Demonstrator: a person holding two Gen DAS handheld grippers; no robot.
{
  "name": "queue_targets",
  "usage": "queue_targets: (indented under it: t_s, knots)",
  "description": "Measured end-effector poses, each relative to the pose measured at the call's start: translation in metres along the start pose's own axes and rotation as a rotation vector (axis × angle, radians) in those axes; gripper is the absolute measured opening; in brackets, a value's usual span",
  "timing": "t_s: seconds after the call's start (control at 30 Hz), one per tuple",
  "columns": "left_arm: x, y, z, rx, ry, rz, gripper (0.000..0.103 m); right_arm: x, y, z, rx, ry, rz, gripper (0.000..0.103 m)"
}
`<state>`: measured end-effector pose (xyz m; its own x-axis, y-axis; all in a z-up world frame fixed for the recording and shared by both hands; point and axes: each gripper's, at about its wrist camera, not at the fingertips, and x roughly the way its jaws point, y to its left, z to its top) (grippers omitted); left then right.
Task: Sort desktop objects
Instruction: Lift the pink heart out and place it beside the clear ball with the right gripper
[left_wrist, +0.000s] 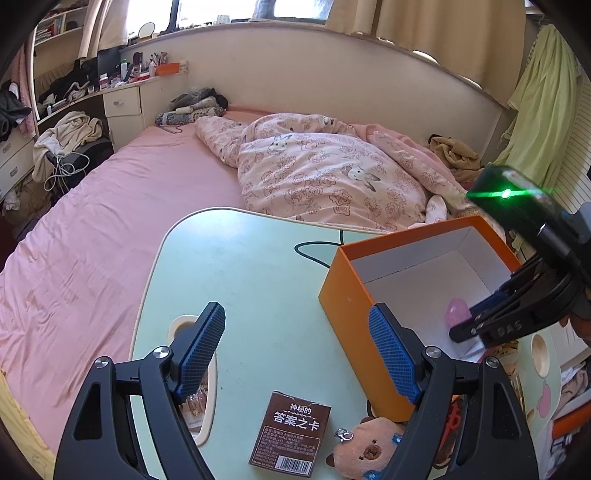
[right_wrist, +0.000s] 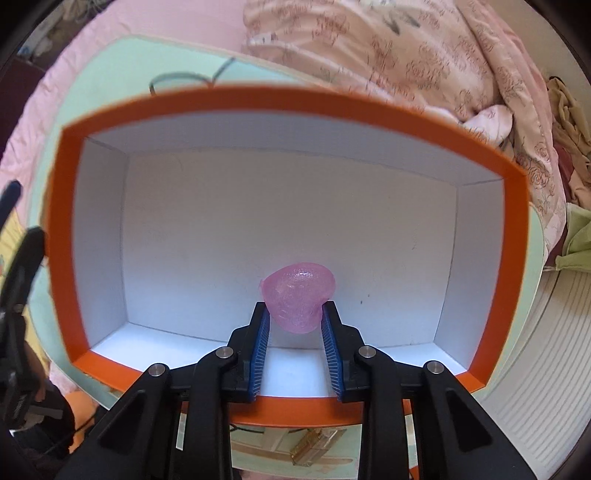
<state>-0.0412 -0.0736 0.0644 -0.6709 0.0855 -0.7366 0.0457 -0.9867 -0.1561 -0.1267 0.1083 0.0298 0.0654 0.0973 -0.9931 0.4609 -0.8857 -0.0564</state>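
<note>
A pale green lap counter (left_wrist: 258, 280) sits on a bed with a pink sheet (left_wrist: 110, 206) and a flowered quilt (left_wrist: 325, 173). An open orange box (left_wrist: 347, 295), white inside, stands toward the counter's far right corner; it looks to be the bin that loose items are sorted into.

The right gripper (right_wrist: 295, 314) points straight down into the box from above its near wall. Its blue-padded fingers (right_wrist: 260, 339) are drawn narrow, and a translucent pink squishy toy (right_wrist: 297, 301) sits at their tips. From this view I cannot tell whether the pads pinch the toy or whether it lies on the box floor just beyond them. Either way the toy is inside the box, close to the near wall. The left wrist view shows the same pink toy low in the box beside the gripper's tips.

The left gripper (left_wrist: 295, 354) hovers over the counter's near edge with its fingers spread wide and nothing between them, tilted down toward the items not yet sorted. Those are a brown card box (left_wrist: 291, 432) with printed characters and a barcode, lying flat at the near edge, and a small plush bear keychain (left_wrist: 365, 450) just to its right, by the orange box's near corner. The wide spread would suit the card box.
</note>
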Motion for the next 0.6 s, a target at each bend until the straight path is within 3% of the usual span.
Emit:
queue_targets:
  t_s: [0.27, 0.6]
  knots:
    - [0.017, -0.008, 0.014, 0.028, 0.003, 0.013, 0.08, -0.028, -0.025, -0.009, 0.061, -0.162, 0.14, 0.027]
    - [0.048, -0.027, 0.044, 0.072, 0.008, 0.026, 0.08, -0.061, -0.048, -0.023, 0.123, -0.391, 0.189, 0.027]
